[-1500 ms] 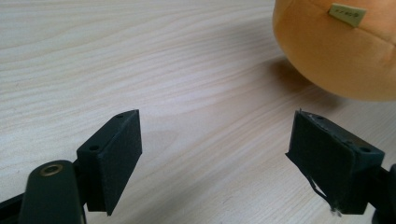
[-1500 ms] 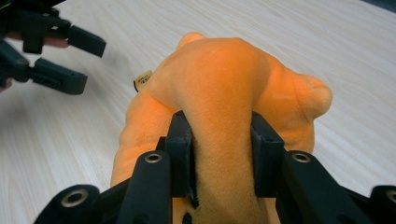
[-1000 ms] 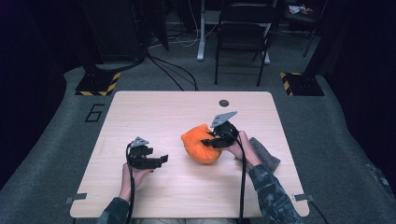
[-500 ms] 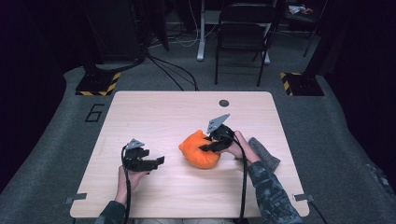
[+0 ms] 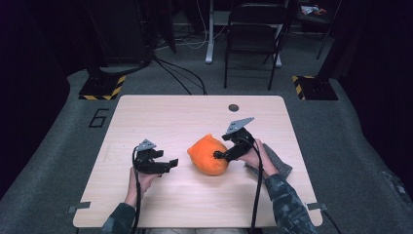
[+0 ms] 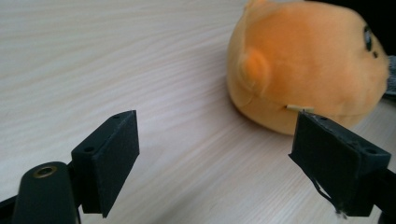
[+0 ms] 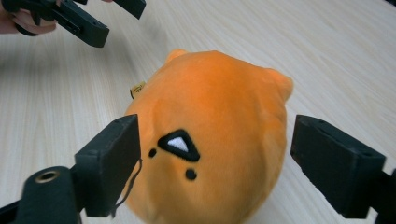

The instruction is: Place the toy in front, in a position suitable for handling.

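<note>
Two open grippers flank an orange plush toy (image 5: 209, 155) on the wooden table (image 5: 160, 117).

Your right gripper (image 5: 217, 156) is at the toy's right side with its jaws spread wide; in the right gripper view the plush (image 7: 210, 144) sits between them, but neither pad presses into the fabric, so it has hold of nothing. Your left gripper (image 5: 171, 164) hovers just left of the toy, jaws also wide apart and empty, with the plush (image 6: 303, 65) a little beyond them. The toy lies near the table's middle, toward your side. Its embroidered face shows a black triangle with a white centre and two black dots. A small tan tag (image 7: 137, 88) sticks out at its seam; any writing on it is too small to read. On the floor (image 5: 73, 97) left of the table a large "6" (image 5: 99, 117) is marked.
</note>
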`<state>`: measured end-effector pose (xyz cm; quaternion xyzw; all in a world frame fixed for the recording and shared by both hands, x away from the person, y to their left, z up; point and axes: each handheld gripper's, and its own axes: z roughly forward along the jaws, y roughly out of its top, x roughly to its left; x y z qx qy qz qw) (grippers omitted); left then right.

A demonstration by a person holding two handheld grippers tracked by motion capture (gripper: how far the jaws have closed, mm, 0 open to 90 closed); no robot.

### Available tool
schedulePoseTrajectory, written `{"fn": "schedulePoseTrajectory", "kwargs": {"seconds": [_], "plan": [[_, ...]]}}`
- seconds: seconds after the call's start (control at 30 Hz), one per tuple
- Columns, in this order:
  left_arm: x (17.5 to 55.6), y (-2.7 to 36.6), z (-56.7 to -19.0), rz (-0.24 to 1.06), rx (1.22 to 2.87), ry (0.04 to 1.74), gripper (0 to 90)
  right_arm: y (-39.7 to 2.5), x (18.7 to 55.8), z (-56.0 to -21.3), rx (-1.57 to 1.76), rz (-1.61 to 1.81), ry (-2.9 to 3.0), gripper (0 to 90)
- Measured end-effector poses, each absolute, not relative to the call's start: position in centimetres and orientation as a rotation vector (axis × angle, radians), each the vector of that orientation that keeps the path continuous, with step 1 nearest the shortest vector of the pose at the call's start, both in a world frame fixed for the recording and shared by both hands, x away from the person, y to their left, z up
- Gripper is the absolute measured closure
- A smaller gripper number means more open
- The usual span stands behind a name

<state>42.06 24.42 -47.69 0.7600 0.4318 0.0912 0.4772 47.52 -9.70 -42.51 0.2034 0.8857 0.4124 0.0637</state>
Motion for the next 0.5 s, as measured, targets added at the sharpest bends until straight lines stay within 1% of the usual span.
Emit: {"fn": "schedulePoseTrajectory", "kwargs": {"seconds": [0.1, 0.13, 0.17, 0.27, 0.43, 0.47, 0.5], "plan": [[42.5, 23.9, -47.3, 0.225, 1.862, 1.008, 14.5, -10.6, 47.0, -42.2, 0.671, 1.248, 2.631, 14.9], [42.9, 23.2, -46.9, 0.224, 1.874, 0.957, 14.2, -11.6, 46.4, -42.2, 0.720, 1.239, 2.605, 14.8], [42.9, 23.2, -46.9, 0.224, 1.874, 0.957, 14.2, -11.6, 46.4, -42.2, 0.720, 1.239, 2.605, 14.8], [43.7, 21.7, -46.4, 0.233, 1.878, 0.909, 14.1, -13.5, 45.3, -42.3, 0.814, 1.220, 2.561, 14.9], [44.7, 19.8, -46.3, 0.203, 1.893, 0.859, 14.2, -16.1, 44.0, -42.6, 0.928, 1.156, 2.480, 15.0], [44.7, 19.8, -46.3, 0.203, 1.893, 0.859, 14.3, -16.1, 44.0, -42.6, 0.928, 1.156, 2.480, 15.0], [45.3, 19.2, -46.3, 0.204, 1.902, 0.843, 14.5, -17.2, 43.5, -42.9, 0.997, 1.137, 2.440, 15.0]]}}
